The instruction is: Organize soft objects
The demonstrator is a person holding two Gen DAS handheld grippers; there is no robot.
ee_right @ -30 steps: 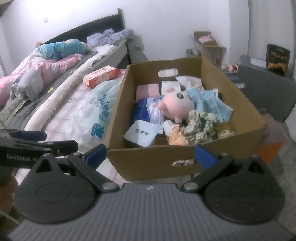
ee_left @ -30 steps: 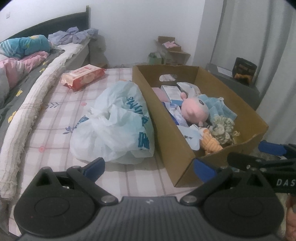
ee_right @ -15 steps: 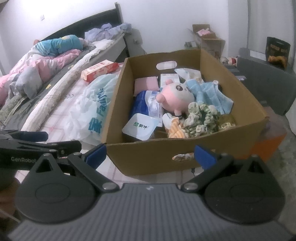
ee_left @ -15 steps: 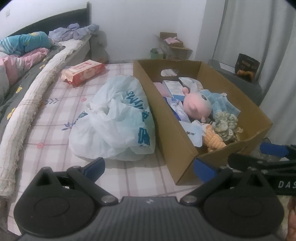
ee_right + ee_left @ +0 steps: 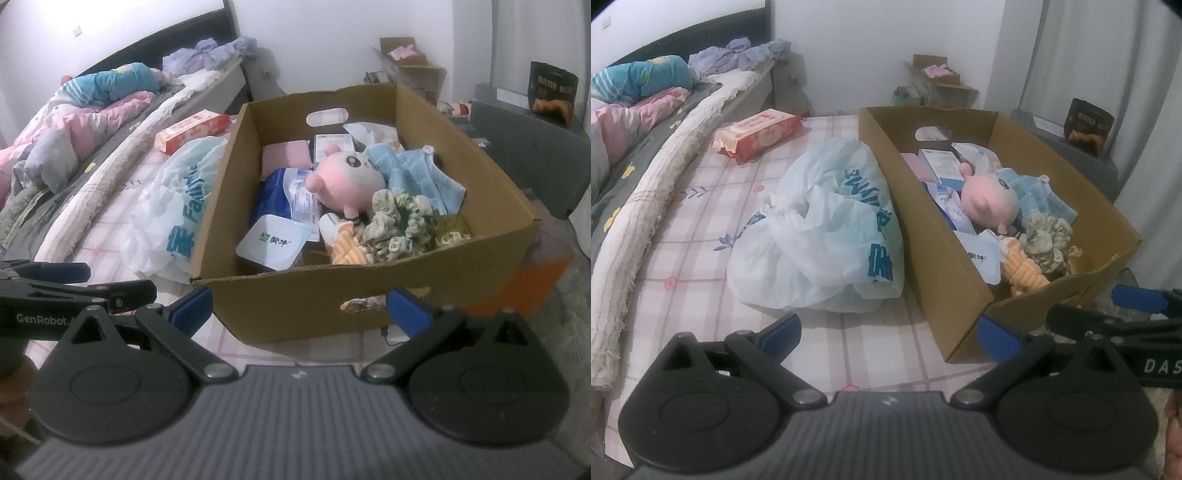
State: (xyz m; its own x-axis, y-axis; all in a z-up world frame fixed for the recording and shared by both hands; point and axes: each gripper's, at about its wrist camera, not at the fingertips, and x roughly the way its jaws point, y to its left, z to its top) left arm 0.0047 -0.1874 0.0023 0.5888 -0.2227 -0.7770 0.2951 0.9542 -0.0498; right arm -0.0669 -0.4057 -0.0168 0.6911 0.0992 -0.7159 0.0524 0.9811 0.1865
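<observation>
Far off to the left of both grippers, a rumpled pile of pink, grey and blue bedding point(image 5: 74, 122) is lying on the bed, and a red and pink rectangular wipes packet point(image 5: 759, 133) is sitting on the pink checked sheet point(image 5: 701, 229) ahead of the left gripper point(image 5: 888, 330). That gripper's blue-tipped fingers point(image 5: 781, 328) are standing wide apart, gripping nothing, just short of a crumpled white plastic shopping bag with blue lettering point(image 5: 820, 236), which is leaning against the left wall of an open brown cardboard box point(image 5: 369, 299). The right gripper point(image 5: 299, 310) is hovering in front of the box's near wall, its jaws likewise spread and empty. Inside the box, beyond those fingers, a round pink plush toy with big eyes point(image 5: 347, 177) is resting in the middle, with a white sealed tub point(image 5: 273, 242) to its left, an orange striped soft toy point(image 5: 347, 247) in front, a green and cream frilly scrunchie point(image 5: 400, 221) just right of that, and a folded light blue cloth point(image 5: 413, 173) behind.
</observation>
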